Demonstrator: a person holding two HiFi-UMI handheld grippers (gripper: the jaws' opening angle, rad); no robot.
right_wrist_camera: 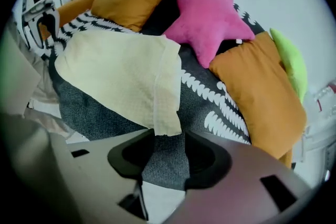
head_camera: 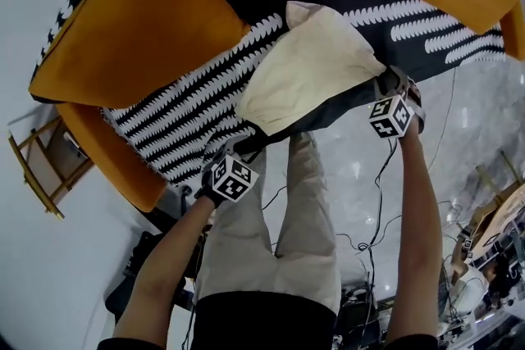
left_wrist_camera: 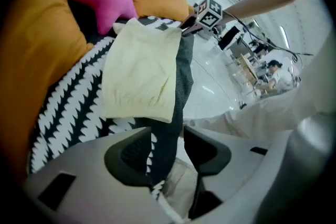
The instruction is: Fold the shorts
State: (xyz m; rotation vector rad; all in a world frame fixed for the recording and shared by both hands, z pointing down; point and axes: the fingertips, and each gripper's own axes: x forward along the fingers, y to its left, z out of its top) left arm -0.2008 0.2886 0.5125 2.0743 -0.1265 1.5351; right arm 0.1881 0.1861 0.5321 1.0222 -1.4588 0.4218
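Patterned bed cover (head_camera: pixel 189 106) is carrying cream shorts (head_camera: pixel 308 70) lying folded, seemingly finished; left hand-held gripper (left_wrist_camera: pixel 167 157) and right hand-held gripper (right_wrist_camera: pixel 169 157) are standing released, only cover cloth between jaws.

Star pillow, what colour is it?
The star pillow is bright pink; the right gripper view shows it best.
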